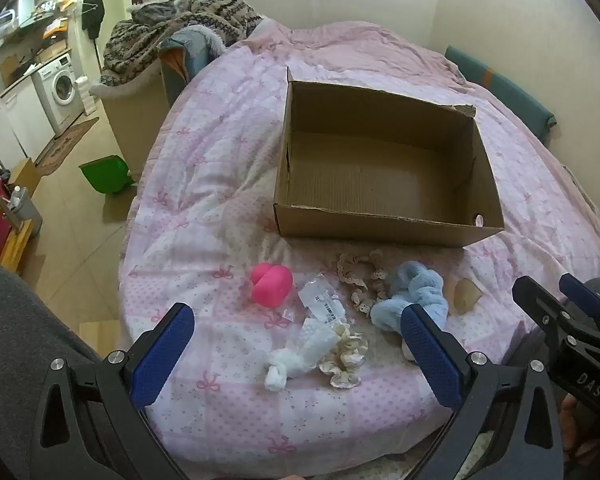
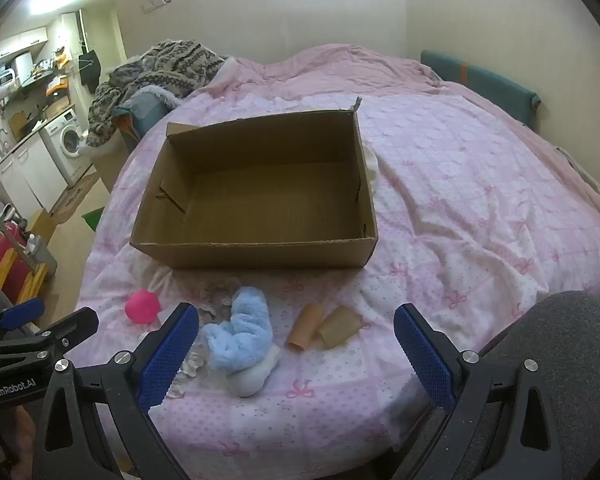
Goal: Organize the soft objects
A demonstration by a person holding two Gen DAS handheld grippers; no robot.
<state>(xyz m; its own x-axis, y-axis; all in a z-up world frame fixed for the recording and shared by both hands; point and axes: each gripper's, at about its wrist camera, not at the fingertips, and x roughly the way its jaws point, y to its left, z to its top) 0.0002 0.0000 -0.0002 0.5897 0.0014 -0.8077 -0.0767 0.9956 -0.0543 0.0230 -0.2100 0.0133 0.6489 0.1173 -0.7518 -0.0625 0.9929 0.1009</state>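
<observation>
Nothing sorted yet: the box [image 1: 384,168] sits empty on the bed [image 1: 220,152], open top up. All the soft stuff is in a loose row on the quilt in front of the box's near wall. In the left view, the pink ball [image 1: 270,284] is at about 7 o'clock from the box, the plastic bag [image 1: 320,300] just right of it, the lace scrunchie [image 1: 362,280] and blue plush [image 1: 414,294] at 6 o'clock, and the white cloth [image 1: 296,360] and cream scrunchie [image 1: 346,356] nearer the camera. The right view adds two tan pieces [image 2: 324,326] right of the plush. Left gripper [image 1: 300,340] and right gripper [image 2: 296,344] both hover over the pile, fingers spread wide, grasping nothing. Judged: task barely begun, every item left to box.
</observation>
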